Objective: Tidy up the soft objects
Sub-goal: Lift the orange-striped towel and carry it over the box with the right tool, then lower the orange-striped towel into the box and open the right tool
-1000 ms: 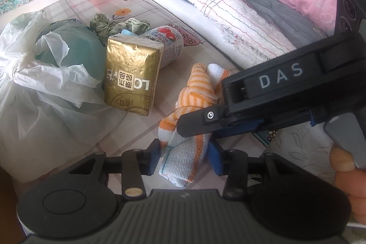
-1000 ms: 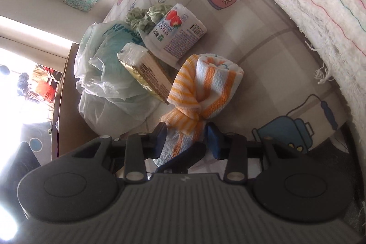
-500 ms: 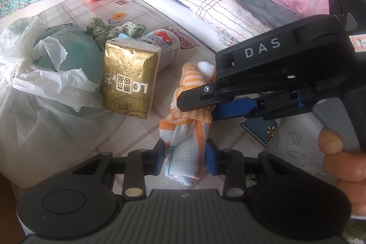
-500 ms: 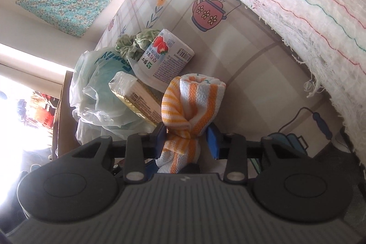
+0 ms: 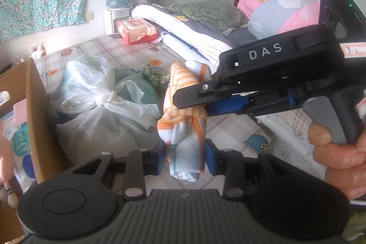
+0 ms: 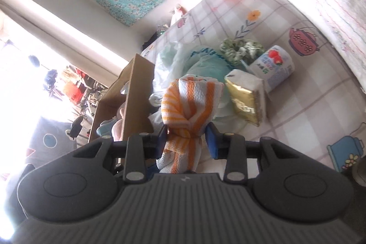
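- Orange-and-white striped knotted cloth (image 5: 183, 120) hangs above the checked tablecloth (image 5: 231, 127), gripped at both ends.
- The left gripper (image 5: 184, 158), blue pads narrowly apart, pinches its lower end.
- The right gripper (image 6: 188, 138) pinches it at the knot.
- A brown cardboard box (image 6: 128, 95) stands at nine o'clock of the cloth; a gold foil packet (image 6: 246, 100) lies at three o'clock.
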Available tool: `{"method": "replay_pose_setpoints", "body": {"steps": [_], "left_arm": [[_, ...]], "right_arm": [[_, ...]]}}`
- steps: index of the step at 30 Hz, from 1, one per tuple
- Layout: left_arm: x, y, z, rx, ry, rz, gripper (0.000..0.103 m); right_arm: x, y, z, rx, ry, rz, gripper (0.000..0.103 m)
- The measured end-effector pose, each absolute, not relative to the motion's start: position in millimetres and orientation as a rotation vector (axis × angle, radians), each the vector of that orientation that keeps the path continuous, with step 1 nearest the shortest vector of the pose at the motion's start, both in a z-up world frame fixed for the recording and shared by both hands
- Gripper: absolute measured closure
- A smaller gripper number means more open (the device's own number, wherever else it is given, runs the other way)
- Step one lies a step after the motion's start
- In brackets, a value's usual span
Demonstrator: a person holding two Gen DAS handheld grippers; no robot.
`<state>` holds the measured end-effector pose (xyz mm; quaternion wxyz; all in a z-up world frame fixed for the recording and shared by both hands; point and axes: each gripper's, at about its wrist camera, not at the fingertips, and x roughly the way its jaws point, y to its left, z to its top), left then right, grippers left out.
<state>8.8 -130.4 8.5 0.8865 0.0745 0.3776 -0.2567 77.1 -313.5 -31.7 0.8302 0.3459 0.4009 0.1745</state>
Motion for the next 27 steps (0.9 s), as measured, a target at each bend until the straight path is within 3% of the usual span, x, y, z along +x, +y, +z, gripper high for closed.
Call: {"method": "replay_pose_setpoints", "body": {"steps": [10, 20, 25, 27], "left_arm": [[-31.7, 8.9, 58.4, -0.027, 0.711, -0.167, 0.066], [-24.5, 108.7, 42.9, -0.156, 0.764, 0.096, 0.066], [-14.2, 126.7, 35.1, -0.161, 0.818, 0.137, 0.059], [-17.1, 129.8, 34.5, -0.157, 0.825, 0.137, 0.051]], "right_arm": [[131.6, -127.7, 23.1, 0.523, 0.95, 0.833, 0.068], [185.0, 29.1, 16.3, 0.306, 1.128, 1.013, 0.068], [203.9, 66.0, -4.3, 0.266, 1.225, 1.05, 0.068], [209.8, 77.4, -13.4, 0.239, 1.257, 1.053, 0.069]]}}
